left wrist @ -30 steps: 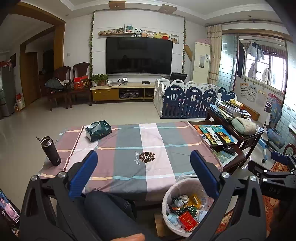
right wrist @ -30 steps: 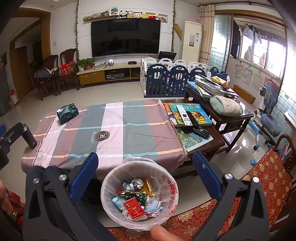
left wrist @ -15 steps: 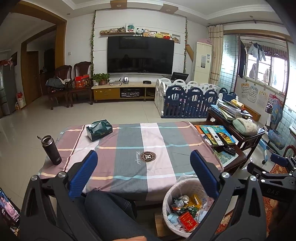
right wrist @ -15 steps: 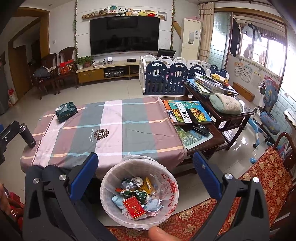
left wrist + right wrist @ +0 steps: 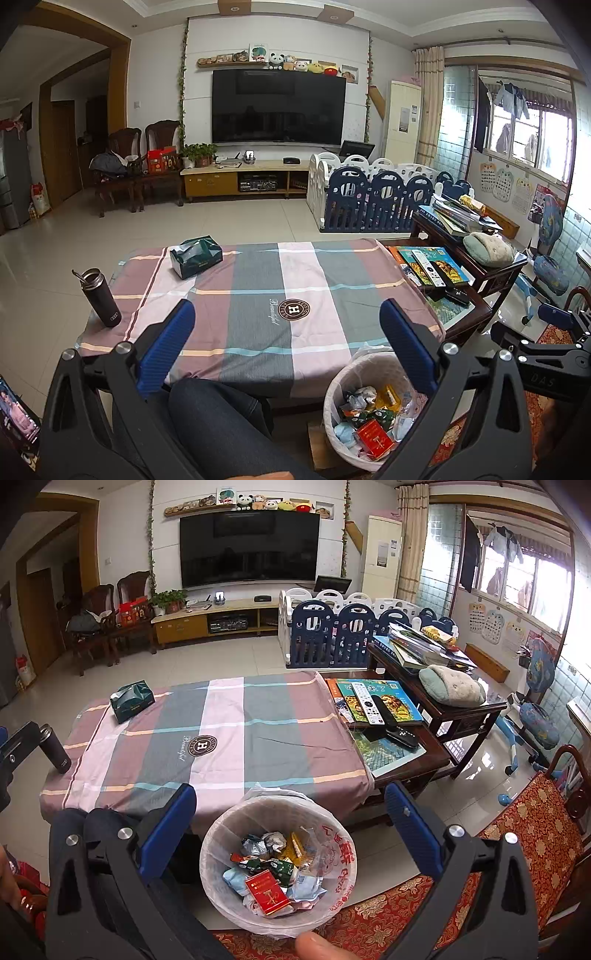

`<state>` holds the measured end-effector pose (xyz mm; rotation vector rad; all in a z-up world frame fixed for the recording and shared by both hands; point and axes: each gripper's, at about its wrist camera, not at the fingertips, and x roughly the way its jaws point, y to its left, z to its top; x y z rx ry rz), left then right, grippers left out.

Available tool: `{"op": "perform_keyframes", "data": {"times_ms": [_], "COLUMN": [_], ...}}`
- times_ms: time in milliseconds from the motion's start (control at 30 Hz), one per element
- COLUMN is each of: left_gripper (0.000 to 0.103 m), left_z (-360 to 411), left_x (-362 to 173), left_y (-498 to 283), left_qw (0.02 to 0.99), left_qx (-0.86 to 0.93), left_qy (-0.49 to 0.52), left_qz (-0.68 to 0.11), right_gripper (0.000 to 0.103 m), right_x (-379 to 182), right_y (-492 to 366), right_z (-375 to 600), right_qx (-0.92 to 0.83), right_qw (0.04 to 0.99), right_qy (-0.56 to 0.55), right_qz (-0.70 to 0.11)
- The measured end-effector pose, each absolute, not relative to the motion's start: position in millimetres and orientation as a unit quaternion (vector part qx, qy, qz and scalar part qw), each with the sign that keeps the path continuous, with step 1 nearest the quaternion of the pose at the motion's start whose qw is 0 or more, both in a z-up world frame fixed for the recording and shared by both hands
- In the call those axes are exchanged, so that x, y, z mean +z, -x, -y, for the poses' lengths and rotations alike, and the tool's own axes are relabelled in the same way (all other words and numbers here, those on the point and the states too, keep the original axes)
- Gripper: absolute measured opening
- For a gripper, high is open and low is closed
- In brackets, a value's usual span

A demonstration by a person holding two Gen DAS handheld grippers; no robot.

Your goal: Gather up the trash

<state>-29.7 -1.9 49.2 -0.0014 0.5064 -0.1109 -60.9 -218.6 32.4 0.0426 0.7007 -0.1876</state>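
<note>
Plainly the trash [image 5: 271, 864] is in the bin [image 5: 343, 853]: crumpled wrappers, a red packet and bits of paper lie heaped in its white liner. The bin stands on the floor just beside the near edge of the worktop [image 5: 229, 738], toward its right corner, and a patterned red rug [image 5: 517, 834] runs off to the bin's right.

Both tools hang above and short of the bin. The right gripper [image 5: 288, 823] sits almost straight over it, its blue fingers [image 5: 166, 830] spread wide with nothing between them. The left gripper [image 5: 286, 343] is off to the bin's left, over a dark trouser leg [image 5: 221, 424], its fingers equally wide apart and empty.

Farther from the bin, the plaid cloth on the worktop looks bare of litter. Only a green tissue box [image 5: 195, 256] at the far left and a dark flask [image 5: 101, 297] at the left edge stand on it, and neither reads as rubbish. Books and remotes [image 5: 373, 701] lie on the worktop's uncovered right end, beyond the cloth.

Judging by this, the collecting seems finished or nearly so: everything loose appears binned, and no stray scrap shows on the cloth or the visible floor. Whatever may remain lies outside these views.
</note>
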Motion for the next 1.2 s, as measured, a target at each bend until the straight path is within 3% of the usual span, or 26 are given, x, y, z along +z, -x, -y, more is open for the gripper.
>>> {"op": "perform_keyframes", "data": {"times_ms": [1200], "left_gripper": [0.100], "left_z": [6.0], "left_x": [39.9], "left_y": [30.8], "left_qw": [0.964], "left_qx": [-0.058], "left_qy": [0.001], "left_qz": [-0.260], "right_gripper": [0.100], "right_x": [17.7], "right_y": [58.5], "right_z": [218.6], "right_qx": [-0.087], "right_qw": [0.930], "right_qy": [-0.026], "right_qz": [-0.356]}}
